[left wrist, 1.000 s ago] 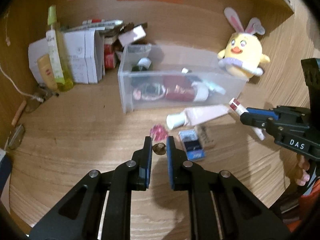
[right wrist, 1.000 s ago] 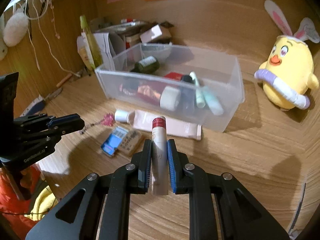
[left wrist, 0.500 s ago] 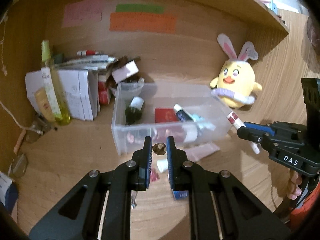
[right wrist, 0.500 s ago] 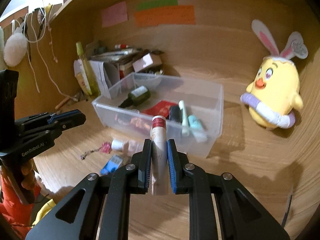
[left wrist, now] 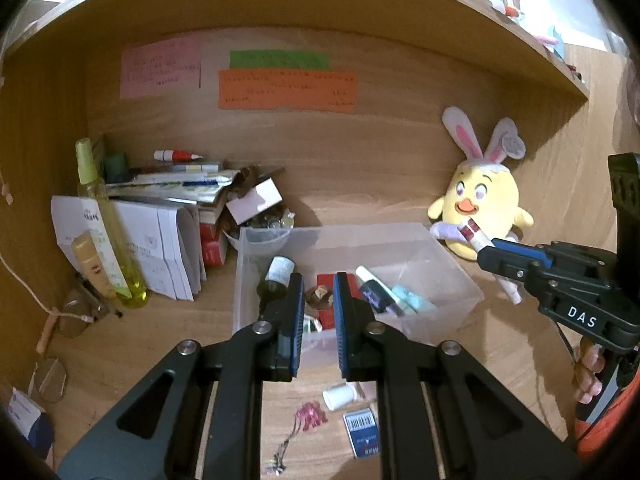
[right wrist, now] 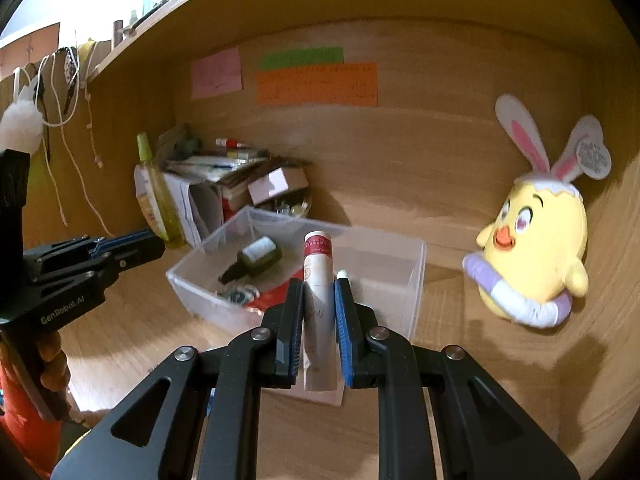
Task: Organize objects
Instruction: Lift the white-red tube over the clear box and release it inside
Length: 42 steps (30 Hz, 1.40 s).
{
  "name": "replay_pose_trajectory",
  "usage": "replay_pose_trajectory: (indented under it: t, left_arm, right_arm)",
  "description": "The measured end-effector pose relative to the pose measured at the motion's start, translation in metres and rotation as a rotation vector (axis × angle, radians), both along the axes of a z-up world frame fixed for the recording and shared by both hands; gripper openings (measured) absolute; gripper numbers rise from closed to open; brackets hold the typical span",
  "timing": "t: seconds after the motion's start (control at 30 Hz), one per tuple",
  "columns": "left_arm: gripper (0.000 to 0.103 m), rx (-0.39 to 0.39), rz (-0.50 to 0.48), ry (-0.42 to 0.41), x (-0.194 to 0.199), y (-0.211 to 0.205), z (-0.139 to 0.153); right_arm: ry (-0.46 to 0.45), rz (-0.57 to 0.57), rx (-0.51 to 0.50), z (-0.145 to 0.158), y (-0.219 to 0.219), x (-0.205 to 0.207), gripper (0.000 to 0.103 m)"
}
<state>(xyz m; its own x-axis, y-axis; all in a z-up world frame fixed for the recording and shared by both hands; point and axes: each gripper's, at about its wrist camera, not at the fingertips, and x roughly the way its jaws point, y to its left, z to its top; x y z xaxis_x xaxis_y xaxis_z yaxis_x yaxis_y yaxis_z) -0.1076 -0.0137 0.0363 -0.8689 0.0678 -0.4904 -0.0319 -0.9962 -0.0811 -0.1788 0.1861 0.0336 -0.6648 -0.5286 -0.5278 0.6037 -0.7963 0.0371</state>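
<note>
My left gripper point(left wrist: 316, 300) is shut on a small brown trinket point(left wrist: 319, 297), held in the air over the near side of the clear plastic bin point(left wrist: 440, 256). My right gripper point(right wrist: 318, 292) is shut on a white tube with a red band point(right wrist: 318, 264), upright between the pads, in front of the bin point(right wrist: 416, 248). From the left wrist view that tube point(left wrist: 471, 234) sticks out of the right gripper point(left wrist: 486, 254) beside the bin's right end. Inside the bin lie a dark bottle point(right wrist: 256, 256), a red packet and some tubes. The left gripper point(right wrist: 156, 242) hangs left of the bin.
On the desk before the bin lie a white-capped tube point(left wrist: 340, 396), a blue box point(left wrist: 362, 432) and a pink charm point(left wrist: 308, 418). A yellow plush chick point(right wrist: 536, 248) sits at the right. Papers, boxes point(left wrist: 160, 216) and a yellow spray bottle point(left wrist: 104, 224) crowd the back left corner, under a shelf.
Both grippers have risen from the desk, each still shut on its object. The loose items on the desk have dropped low in the left view and the bin now lies under the fingertips.
</note>
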Motion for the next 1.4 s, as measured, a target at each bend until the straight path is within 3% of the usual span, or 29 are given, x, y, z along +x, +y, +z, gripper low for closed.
replay_pose_trajectory:
  t: [0.4,1.1,1.4]
  left_arm:
    - [0.013,-0.014,0.016,-0.022,-0.039,0.001,-0.001]
    - [0.013,-0.005,-0.018,-0.209,-0.102,0.007,-0.064]
    - [0.013,0.012,-0.039,-0.259,-0.11,0.006,-0.078]
  right_arm:
    - [0.005,-0.025,0.005,0.003,-0.017,-0.037,0.014]
    - [-0.187,-0.036,0.117,-0.072,-0.034,-0.092,0.014]
    - [-0.199,-0.032,0.159,-0.082,-0.043,-0.091,0.014]
